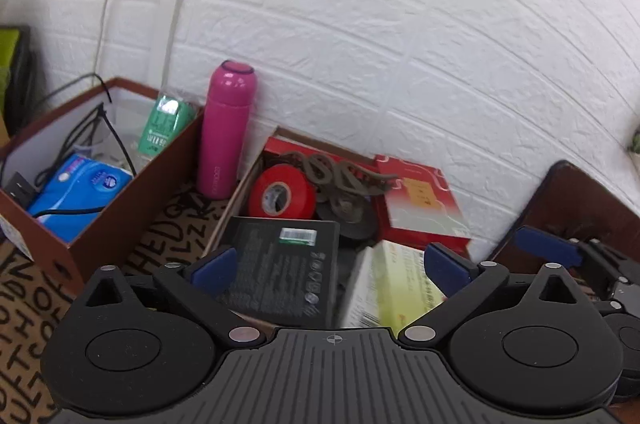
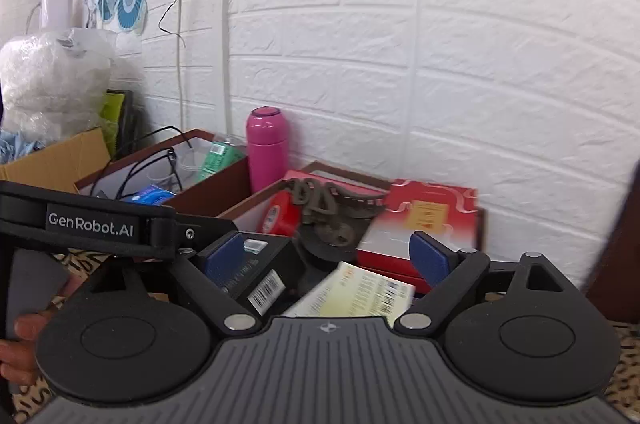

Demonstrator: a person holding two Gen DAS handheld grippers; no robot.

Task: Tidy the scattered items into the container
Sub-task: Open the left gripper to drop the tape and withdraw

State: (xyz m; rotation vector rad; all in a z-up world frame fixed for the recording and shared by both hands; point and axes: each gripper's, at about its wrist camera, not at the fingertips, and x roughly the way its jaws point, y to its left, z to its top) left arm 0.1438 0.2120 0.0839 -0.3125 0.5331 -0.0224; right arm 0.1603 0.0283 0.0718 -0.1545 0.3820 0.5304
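Both claws, left claw (image 1: 332,264) and right claw (image 2: 328,256), gape empty above the cardboard box (image 1: 224,224); inside it a glossy black carton (image 1: 280,264) lies lengthwise toward the white wall.

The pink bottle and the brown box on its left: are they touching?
Cannot tell. In the left wrist view the pink bottle stands right against the brown box corner, but neither view plainly shows contact or a gap.

Card, plastic and rubber against a white embossed wall

The pink bottle (image 1: 226,128) looks smooth and satin, the red tape roll (image 1: 280,194) glossy plastic. The black box (image 1: 282,278) is matt card with a shiny barcode label; the red box (image 1: 420,202) is glossy printed card. The brown container (image 1: 224,224) looks like plain cardboard. The wall (image 1: 400,24) has a rough brick relief. The left gripper (image 1: 332,268) is matt black plastic with 2 blue rubbery pads.
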